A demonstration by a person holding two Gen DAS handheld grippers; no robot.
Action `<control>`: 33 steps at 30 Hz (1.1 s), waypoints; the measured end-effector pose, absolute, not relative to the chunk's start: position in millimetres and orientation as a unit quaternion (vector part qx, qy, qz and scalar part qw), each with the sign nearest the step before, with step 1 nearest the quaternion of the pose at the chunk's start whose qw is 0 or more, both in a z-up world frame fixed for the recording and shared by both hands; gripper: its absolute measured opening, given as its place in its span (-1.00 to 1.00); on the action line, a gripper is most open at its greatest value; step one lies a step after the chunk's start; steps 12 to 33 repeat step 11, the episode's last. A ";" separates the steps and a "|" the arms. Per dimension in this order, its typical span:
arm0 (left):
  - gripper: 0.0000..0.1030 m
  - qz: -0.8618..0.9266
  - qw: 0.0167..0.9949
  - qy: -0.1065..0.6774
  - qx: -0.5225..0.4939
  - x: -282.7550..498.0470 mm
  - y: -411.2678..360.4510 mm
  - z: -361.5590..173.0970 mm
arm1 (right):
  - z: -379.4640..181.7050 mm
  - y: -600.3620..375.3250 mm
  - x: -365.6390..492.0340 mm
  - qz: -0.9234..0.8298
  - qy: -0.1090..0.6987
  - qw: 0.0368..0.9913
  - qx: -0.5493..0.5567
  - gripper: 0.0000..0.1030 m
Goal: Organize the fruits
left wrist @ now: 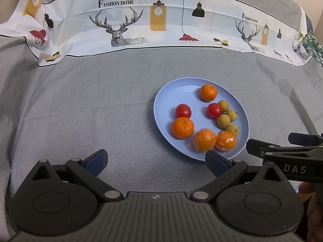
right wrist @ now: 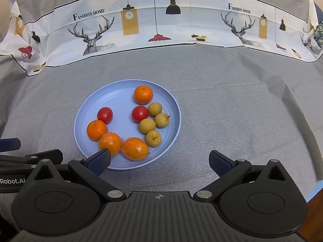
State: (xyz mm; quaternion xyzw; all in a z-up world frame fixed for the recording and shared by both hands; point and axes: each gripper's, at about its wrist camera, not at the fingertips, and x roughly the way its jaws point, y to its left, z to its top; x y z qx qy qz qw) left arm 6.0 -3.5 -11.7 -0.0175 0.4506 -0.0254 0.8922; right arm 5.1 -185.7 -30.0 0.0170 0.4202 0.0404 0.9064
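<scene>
A grey cloth (left wrist: 101,100) covers the whole surface. Along its far edge, at twelve o'clock, lies a white printed cloth (right wrist: 161,20) with deer, hanging lamps and "FASHION HOME".

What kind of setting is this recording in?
Probably a home-style tabletop set up for recording: a grey cloth covers the surface, a printed "Fashion Home" fabric hangs behind, and a blue plate of fruit sits between them.
</scene>
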 end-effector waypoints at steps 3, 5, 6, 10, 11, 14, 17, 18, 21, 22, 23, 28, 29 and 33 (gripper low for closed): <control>0.99 -0.031 0.894 0.446 -0.017 7.2 -5.2 -10.5 | -29.4 -186.4 5.3 0.036 0.420 0.907 0.020 0.99; 0.99 -0.037 0.897 0.441 -0.017 6.6 -7.9 -9.6 | -28.9 -187.7 5.8 0.033 0.420 0.906 0.025 0.99; 0.99 -0.040 0.899 0.436 -0.015 6.1 -9.4 -8.5 | -28.7 -188.4 6.2 0.033 0.420 0.906 0.028 0.99; 0.99 -0.050 0.906 0.420 -0.009 4.3 -14.1 -5.6 | -29.0 -189.9 9.0 0.041 0.421 0.906 0.029 0.99; 0.99 -0.052 0.907 0.418 -0.009 4.8 -14.8 -5.7 | -29.1 -191.1 10.4 0.046 0.421 0.905 0.029 0.99; 0.99 -0.052 0.907 0.418 -0.009 4.8 -14.8 -5.7 | -29.1 -191.1 10.4 0.046 0.421 0.905 0.029 0.99; 0.99 -0.052 0.907 0.418 -0.009 4.8 -14.8 -5.7 | -29.1 -191.1 10.4 0.046 0.421 0.905 0.029 0.99; 0.99 -0.052 0.907 0.418 -0.009 4.8 -14.8 -5.7 | -29.1 -191.1 10.4 0.046 0.421 0.905 0.029 0.99; 0.99 -0.052 0.907 0.418 -0.009 4.8 -14.8 -5.7 | -29.1 -191.1 10.4 0.046 0.421 0.905 0.029 0.99; 0.99 -0.052 0.907 0.418 -0.009 4.8 -14.8 -5.7 | -29.1 -191.1 10.4 0.046 0.421 0.905 0.029 0.99; 0.99 -0.052 0.907 0.418 -0.009 4.8 -14.8 -5.7 | -29.1 -191.1 10.4 0.046 0.421 0.905 0.029 0.99; 0.99 -0.052 0.907 0.418 -0.009 4.8 -14.8 -5.7 | -29.1 -191.1 10.4 0.046 0.421 0.905 0.029 0.99; 0.99 -0.052 0.907 0.418 -0.009 4.8 -14.8 -5.7 | -29.1 -191.1 10.4 0.046 0.421 0.905 0.029 0.99; 0.99 -0.052 0.907 0.418 -0.009 4.8 -14.8 -5.7 | -29.1 -191.1 10.4 0.046 0.421 0.905 0.029 0.99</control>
